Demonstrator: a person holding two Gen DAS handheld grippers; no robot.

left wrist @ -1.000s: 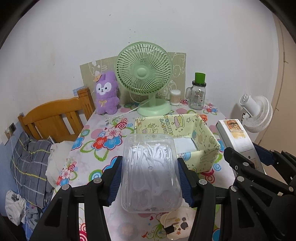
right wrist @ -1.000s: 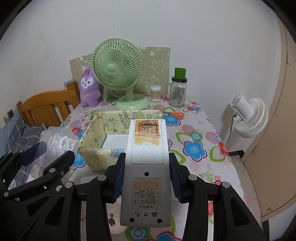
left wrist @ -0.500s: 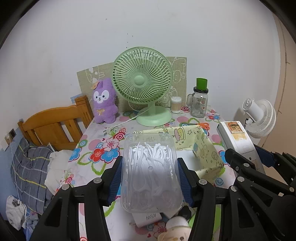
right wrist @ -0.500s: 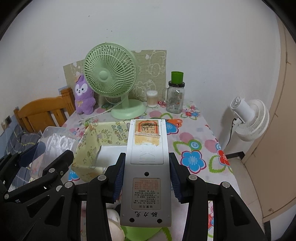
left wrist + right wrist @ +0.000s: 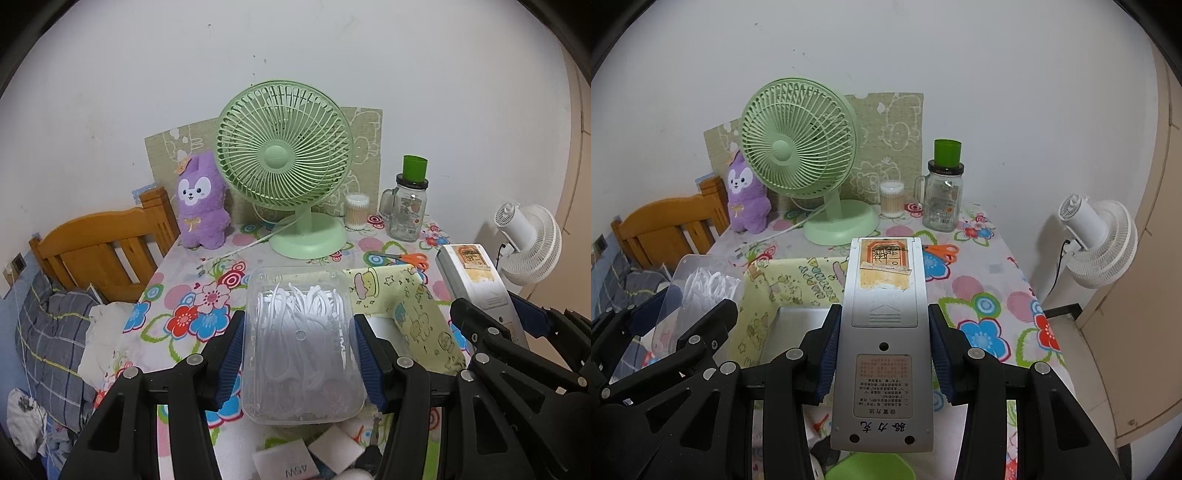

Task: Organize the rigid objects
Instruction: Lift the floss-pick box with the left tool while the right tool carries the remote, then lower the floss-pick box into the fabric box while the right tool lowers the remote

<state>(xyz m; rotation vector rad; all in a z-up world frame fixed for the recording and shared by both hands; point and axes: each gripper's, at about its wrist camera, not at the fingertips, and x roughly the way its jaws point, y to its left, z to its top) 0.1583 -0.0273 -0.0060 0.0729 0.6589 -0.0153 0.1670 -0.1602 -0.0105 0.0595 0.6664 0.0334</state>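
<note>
The left gripper [image 5: 299, 354] clamps a clear, rounded-rectangular plastic box [image 5: 301, 343] of white looped pieces between its blue ribbed pads. The right gripper [image 5: 882, 354] clamps one flat silver remote [image 5: 884, 332], back side up, with a torn orange sticker. Both are held above the near wall of one soft yellow printed fabric bin [image 5: 798, 288] on the floral tablecloth [image 5: 990, 295]. Behind the bin stand one glossy green fan [image 5: 284, 162], one fuzzy purple plush [image 5: 201, 203] and one glass jar [image 5: 408, 206]; orange scissors [image 5: 410, 258] lie just behind it.
</note>
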